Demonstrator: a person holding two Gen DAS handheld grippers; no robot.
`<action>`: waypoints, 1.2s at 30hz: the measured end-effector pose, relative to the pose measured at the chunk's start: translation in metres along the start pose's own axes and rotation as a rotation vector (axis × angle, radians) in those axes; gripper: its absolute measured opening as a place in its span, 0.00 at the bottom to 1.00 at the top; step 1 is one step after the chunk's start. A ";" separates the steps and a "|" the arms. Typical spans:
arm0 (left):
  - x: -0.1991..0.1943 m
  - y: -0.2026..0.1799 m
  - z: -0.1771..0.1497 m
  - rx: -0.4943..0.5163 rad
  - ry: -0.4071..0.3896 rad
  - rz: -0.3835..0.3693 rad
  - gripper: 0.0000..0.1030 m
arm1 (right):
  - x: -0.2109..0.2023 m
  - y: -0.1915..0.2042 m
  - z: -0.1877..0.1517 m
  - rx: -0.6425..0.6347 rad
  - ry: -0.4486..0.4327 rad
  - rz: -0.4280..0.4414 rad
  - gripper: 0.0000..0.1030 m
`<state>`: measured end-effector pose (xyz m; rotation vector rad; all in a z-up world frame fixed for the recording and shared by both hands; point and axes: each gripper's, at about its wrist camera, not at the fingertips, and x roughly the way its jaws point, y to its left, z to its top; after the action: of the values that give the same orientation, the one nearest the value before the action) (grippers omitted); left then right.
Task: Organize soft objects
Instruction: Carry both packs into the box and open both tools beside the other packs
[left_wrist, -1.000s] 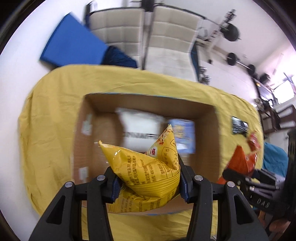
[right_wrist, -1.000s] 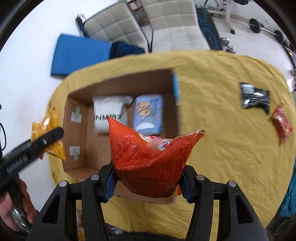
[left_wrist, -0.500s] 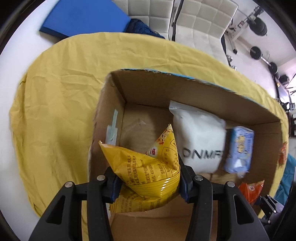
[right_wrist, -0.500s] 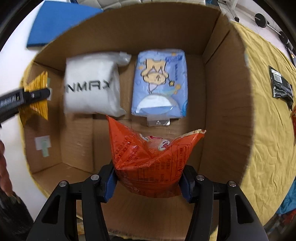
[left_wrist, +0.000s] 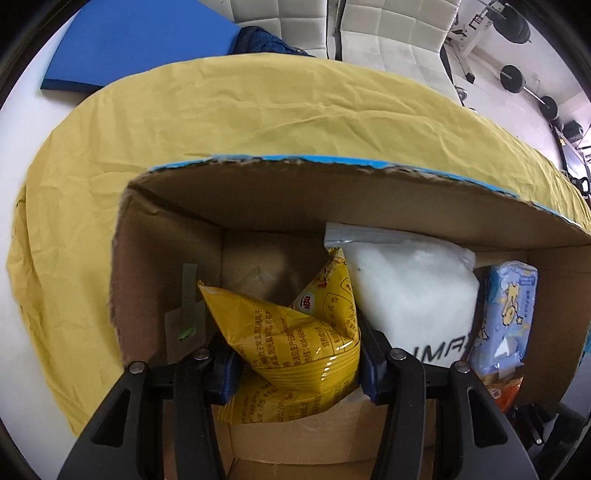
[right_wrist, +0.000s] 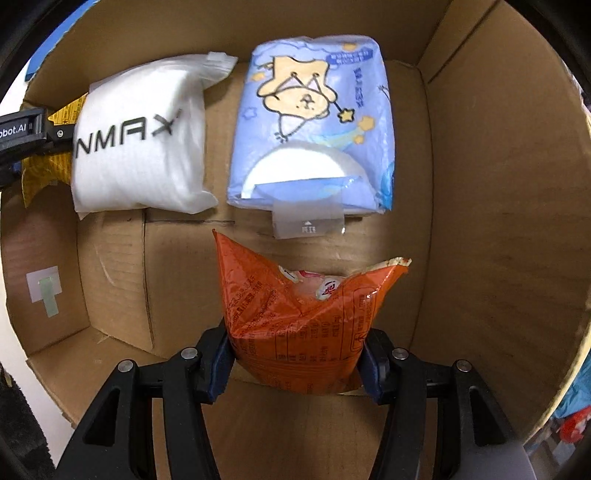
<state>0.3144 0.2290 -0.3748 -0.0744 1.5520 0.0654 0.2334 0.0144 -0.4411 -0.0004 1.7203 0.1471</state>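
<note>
Yellow snack bag (left_wrist: 295, 343) sits clenched in the left gripper (left_wrist: 295, 373) at nine o'clock inside the cardboard box (right_wrist: 480, 184); white pouch (right_wrist: 144, 140) and blue tissue pack (right_wrist: 314, 122) lie at twelve; the right gripper (right_wrist: 295, 363) grasps an orange snack bag (right_wrist: 299, 321) at six.

Black fingers (right_wrist: 218, 354), blue pads (right_wrist: 369, 365), silver screws.

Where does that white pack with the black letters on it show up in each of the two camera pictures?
Left wrist view: the white pack lies in the cardboard box, right of centre, just right of the yellow snack bag.
Right wrist view: it sits upper left, against the box's far wall.
Shared landmark: the blue tissue pack with a cartoon bear lies directly to its right in both.
</note>
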 end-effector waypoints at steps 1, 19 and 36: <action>0.002 0.001 0.001 -0.005 0.005 -0.003 0.48 | 0.001 -0.001 0.000 0.002 -0.001 0.001 0.58; 0.002 0.002 0.008 -0.015 0.044 -0.040 0.55 | -0.012 0.005 0.003 0.009 -0.003 -0.021 0.66; -0.038 0.005 -0.014 -0.021 -0.027 -0.011 0.98 | -0.080 0.013 -0.011 -0.015 -0.116 -0.024 0.96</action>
<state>0.2990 0.2330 -0.3371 -0.0982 1.5240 0.0737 0.2336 0.0192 -0.3594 -0.0238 1.6030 0.1397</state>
